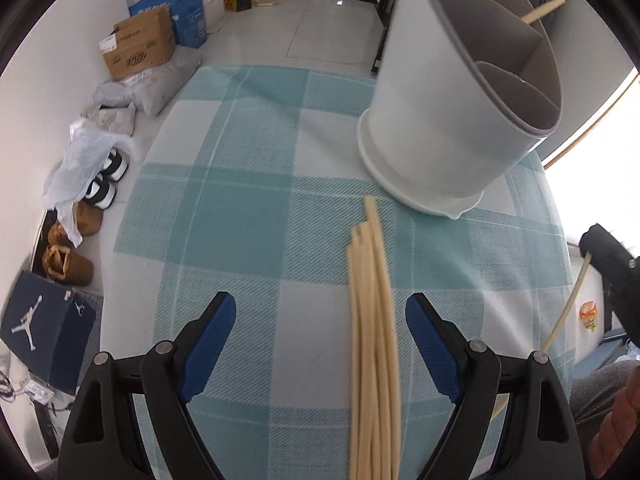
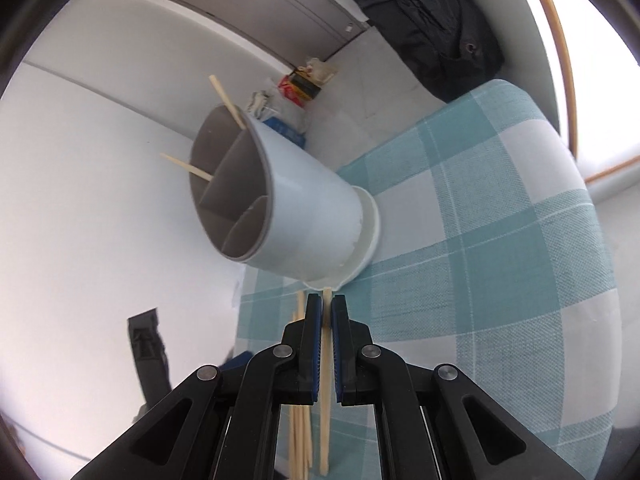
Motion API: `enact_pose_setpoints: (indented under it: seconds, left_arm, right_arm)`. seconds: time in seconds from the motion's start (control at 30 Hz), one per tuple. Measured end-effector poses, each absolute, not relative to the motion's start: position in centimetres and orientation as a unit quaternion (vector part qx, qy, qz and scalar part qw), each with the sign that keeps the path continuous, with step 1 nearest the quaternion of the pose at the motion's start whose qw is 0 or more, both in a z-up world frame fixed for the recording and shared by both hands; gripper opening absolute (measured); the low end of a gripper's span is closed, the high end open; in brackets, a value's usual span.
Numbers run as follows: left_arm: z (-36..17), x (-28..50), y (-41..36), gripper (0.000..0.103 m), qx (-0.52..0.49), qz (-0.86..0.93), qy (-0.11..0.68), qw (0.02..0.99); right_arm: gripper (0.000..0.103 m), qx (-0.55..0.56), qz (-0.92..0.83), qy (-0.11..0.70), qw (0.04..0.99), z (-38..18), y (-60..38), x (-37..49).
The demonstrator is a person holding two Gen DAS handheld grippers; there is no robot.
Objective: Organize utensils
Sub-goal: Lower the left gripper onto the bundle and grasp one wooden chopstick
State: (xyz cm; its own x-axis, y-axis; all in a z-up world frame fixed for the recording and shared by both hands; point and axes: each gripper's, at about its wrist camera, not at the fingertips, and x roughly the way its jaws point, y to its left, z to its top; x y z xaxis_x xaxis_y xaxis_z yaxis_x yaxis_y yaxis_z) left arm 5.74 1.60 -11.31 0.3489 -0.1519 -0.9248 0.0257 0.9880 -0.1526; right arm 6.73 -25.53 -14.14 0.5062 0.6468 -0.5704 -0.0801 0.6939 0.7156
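We see our left claw (image 1: 320,344) standing wide, its blue pads (image 1: 210,348) well apart and pressing on nothing. Below it a bundle of pale chopsticks (image 1: 374,340) lies on the surface (image 1: 240,200), which is covered by a teal and white checked cloth. The bundle runs lengthwise between the two fingers, nearer the right one, and touches neither pad. Its far tips fan out a little and point toward the utensil holder (image 1: 444,120).

The holder is a white round tub with a grey inner lining split into compartments. It stands on the cloth just beyond the bundle's tips, apart from them. In the right wrist view two chopsticks (image 2: 226,100) lean out of its compartments, one in the far section and one in the middle section.

Our right claw (image 2: 326,312) is closed narrow on a single chopstick (image 2: 326,400), which runs up between the pads with its tip showing just past the fingertips, close to the holder's base. In the left wrist view this claw (image 1: 600,248) sits at the right edge, with the chopstick hanging from it. More chopsticks lie on the cloth beneath it, to the left of the held one.

On the floor beyond the surface we see cardboard boxes (image 1: 138,46), shoes (image 1: 100,192) and a dark shoebox (image 1: 40,328).
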Motion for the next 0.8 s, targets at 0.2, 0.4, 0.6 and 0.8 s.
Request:
enact_pose_setpoints:
  seconds: [0.2, 0.4, 0.6, 0.8]
  left_arm:
    - [-11.7, 6.6, 0.1, 0.061, -0.029, -0.063, 0.579, 0.812]
    - [-12.4, 6.9, 0.5, 0.048, -0.063, -0.070, 0.592, 0.801]
    - [-12.2, 6.8, 0.5, 0.021, -0.077, -0.086, 0.588, 0.800]
    - [-12.0, 7.0, 1.4, 0.003, -0.106, -0.088, 0.587, 0.798]
  right_arm:
    - [0.004, 0.294, 0.249, 0.420, 0.822, -12.8, -25.1, 6.8]
    - [0.004, 0.275, 0.256, 0.415, 0.828, -12.2, -24.8, 6.5]
    - [0.004, 0.280, 0.250, 0.418, 0.828, -12.2, -25.1, 6.8]
    - [0.004, 0.275, 0.249, 0.416, 0.830, -12.2, -24.8, 6.8]
